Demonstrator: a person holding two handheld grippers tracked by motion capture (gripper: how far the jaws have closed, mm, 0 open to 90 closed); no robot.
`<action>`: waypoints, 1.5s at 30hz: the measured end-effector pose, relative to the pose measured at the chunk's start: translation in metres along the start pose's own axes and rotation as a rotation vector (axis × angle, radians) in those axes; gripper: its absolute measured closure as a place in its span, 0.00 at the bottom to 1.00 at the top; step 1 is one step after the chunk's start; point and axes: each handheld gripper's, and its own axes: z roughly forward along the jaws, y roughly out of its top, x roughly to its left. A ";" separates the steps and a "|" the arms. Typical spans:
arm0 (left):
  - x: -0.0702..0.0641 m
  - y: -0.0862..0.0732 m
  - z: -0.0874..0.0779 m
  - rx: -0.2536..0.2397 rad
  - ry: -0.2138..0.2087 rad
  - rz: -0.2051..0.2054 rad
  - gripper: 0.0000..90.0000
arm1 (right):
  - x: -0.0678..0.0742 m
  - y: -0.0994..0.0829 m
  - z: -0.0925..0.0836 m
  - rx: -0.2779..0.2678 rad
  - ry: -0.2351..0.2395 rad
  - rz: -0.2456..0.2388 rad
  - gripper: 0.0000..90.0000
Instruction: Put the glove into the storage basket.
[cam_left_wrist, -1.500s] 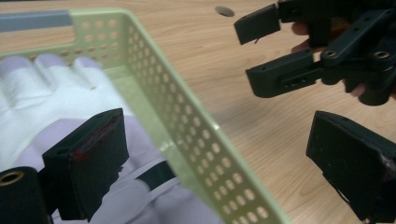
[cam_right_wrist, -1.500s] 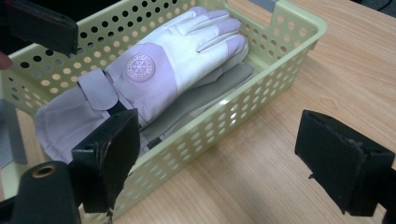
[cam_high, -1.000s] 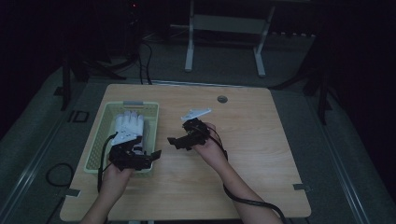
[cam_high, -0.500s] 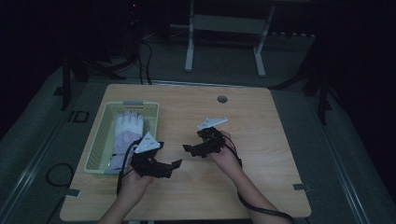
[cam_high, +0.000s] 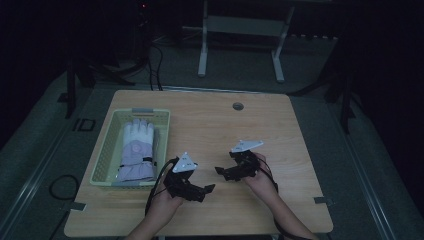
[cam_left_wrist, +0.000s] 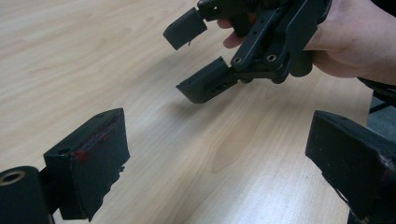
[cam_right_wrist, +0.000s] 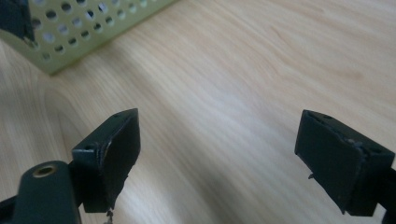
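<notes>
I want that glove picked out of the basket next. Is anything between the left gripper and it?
Only the basket's near wall. The glove lies uncovered inside, and bare table separates it from the left gripper, whose open fingers point away toward the right gripper.

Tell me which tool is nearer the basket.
Left. The left tool hovers just off the basket's near right corner; the right tool is farther right, over bare table.
</notes>
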 end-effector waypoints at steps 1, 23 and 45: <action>-0.001 -0.001 0.003 0.010 -0.007 0.000 0.07 | -0.001 -0.004 -0.002 -0.003 -0.005 -0.002 0.16; -0.019 -0.016 0.058 0.055 -0.094 0.071 0.07 | -0.015 -0.069 -0.027 -0.051 -0.018 0.016 0.15; -0.024 -0.033 0.072 0.067 -0.136 0.083 0.07 | -0.023 -0.102 -0.057 -0.141 -0.048 0.024 0.16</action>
